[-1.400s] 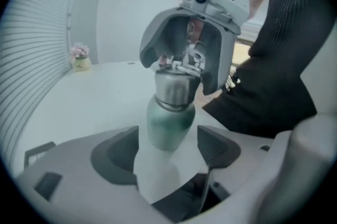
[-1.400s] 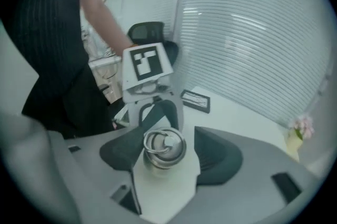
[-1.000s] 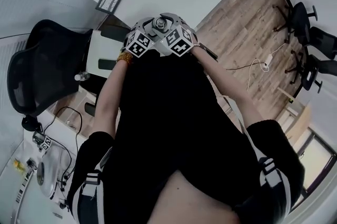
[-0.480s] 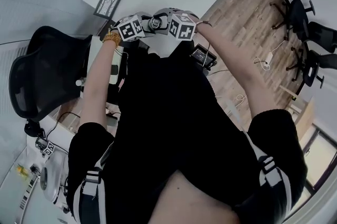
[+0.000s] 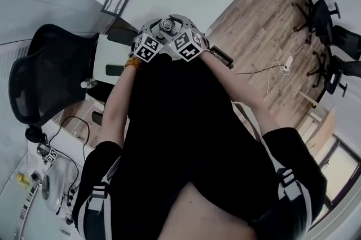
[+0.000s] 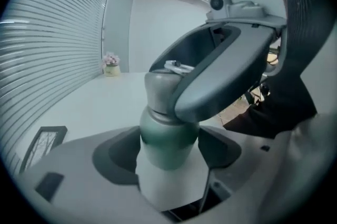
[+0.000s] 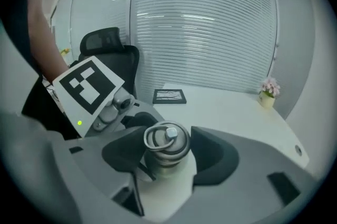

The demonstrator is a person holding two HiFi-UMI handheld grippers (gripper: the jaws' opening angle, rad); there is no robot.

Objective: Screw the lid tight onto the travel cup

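Observation:
The travel cup (image 6: pixel 168 136) has a green body with a grey lid (image 6: pixel 159 90) on top. My left gripper (image 6: pixel 168 152) is shut on the green body, with a pad against each side. My right gripper (image 7: pixel 164 157) reaches over from the other side, and its jaws straddle the lid (image 7: pixel 166 143), whose wire loop and small knob face its camera. Those jaws are opening, and a thin gap shows beside the lid. In the head view both marker cubes (image 5: pixel 169 44) sit close together in front of the person's chest, with the lid top (image 5: pixel 168 24) between them.
A white table (image 7: pixel 237 107) carries a framed picture (image 7: pixel 169 96) and a small flower pot (image 7: pixel 268 92). A black office chair (image 5: pixel 48 75) stands at the left. Cables and more chairs (image 5: pixel 330 35) lie on the wooden floor at the right.
Half a second ago the two grippers and the cup were higher and further left, with the cubes turned apart. They have since come back close together near the chest.

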